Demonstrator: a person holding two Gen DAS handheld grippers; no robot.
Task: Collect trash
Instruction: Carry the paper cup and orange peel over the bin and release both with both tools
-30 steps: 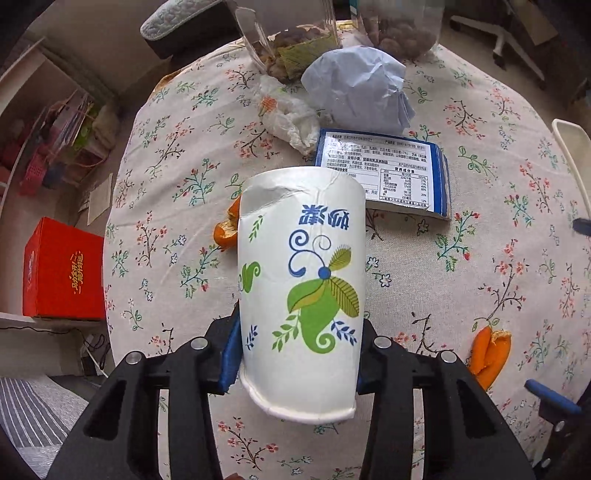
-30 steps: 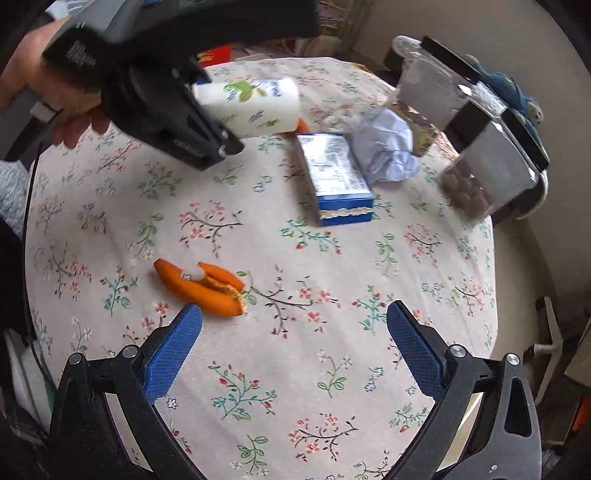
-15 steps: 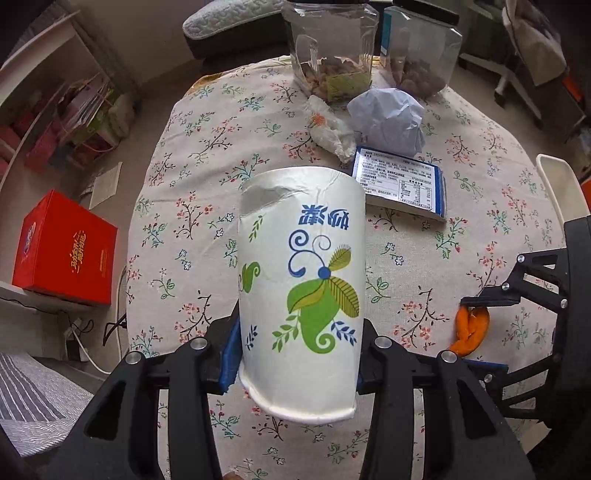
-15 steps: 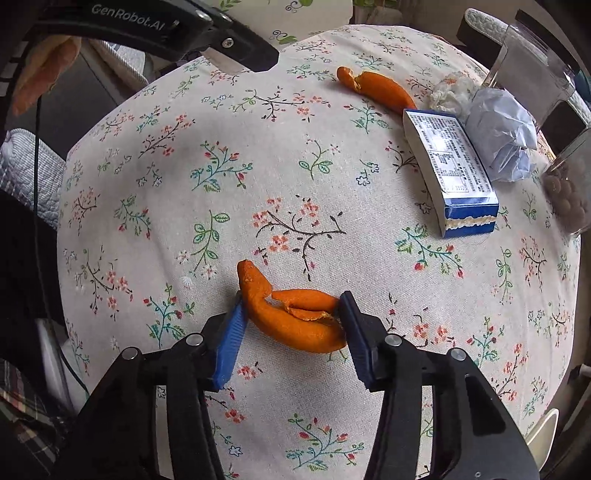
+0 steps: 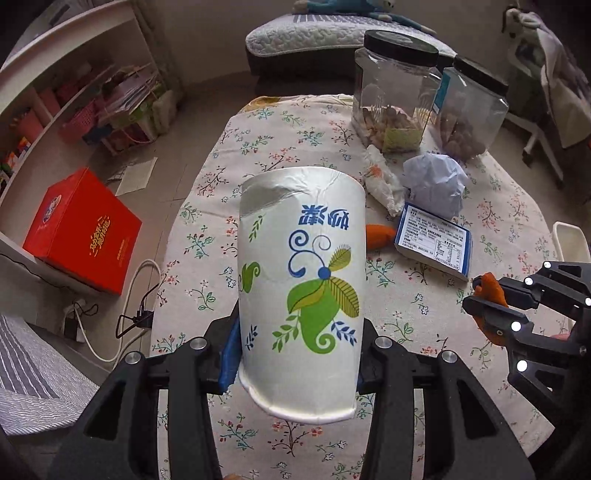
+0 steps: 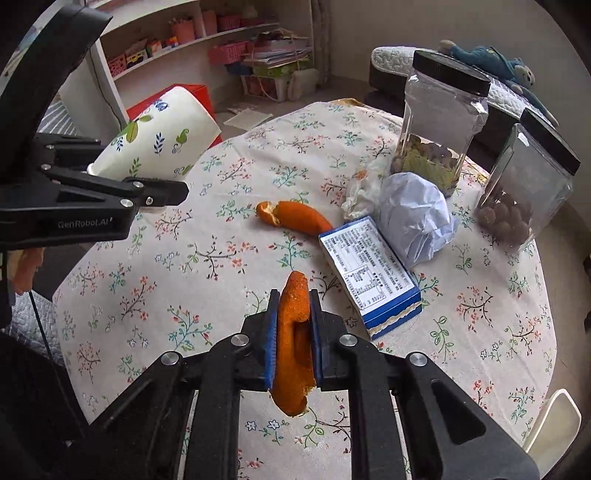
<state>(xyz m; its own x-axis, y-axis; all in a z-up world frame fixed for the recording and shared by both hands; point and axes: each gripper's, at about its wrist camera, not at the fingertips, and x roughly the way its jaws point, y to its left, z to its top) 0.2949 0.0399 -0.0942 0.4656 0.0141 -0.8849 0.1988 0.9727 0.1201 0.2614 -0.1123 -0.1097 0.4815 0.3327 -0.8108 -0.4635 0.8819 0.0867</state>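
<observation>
White shelving against wall, grey floor, quilted sofa.

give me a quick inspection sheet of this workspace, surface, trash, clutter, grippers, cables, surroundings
Surface: round table under a floral cloth.
Job's things: paper cup and one orange peel are held; a second orange peel, blue box, crumpled paper and crumpled tissue lie on the cloth.
Clutter: two black-lidded jars with snacks at the far edge.
Grippers: left gripper shut on the paper cup; right gripper shut on the orange peel, lifted off the cloth.
Cables: white cord and black plug on the floor beside the table.
Surroundings: red box, shelves, cushioned bench with blue plush toy.
</observation>
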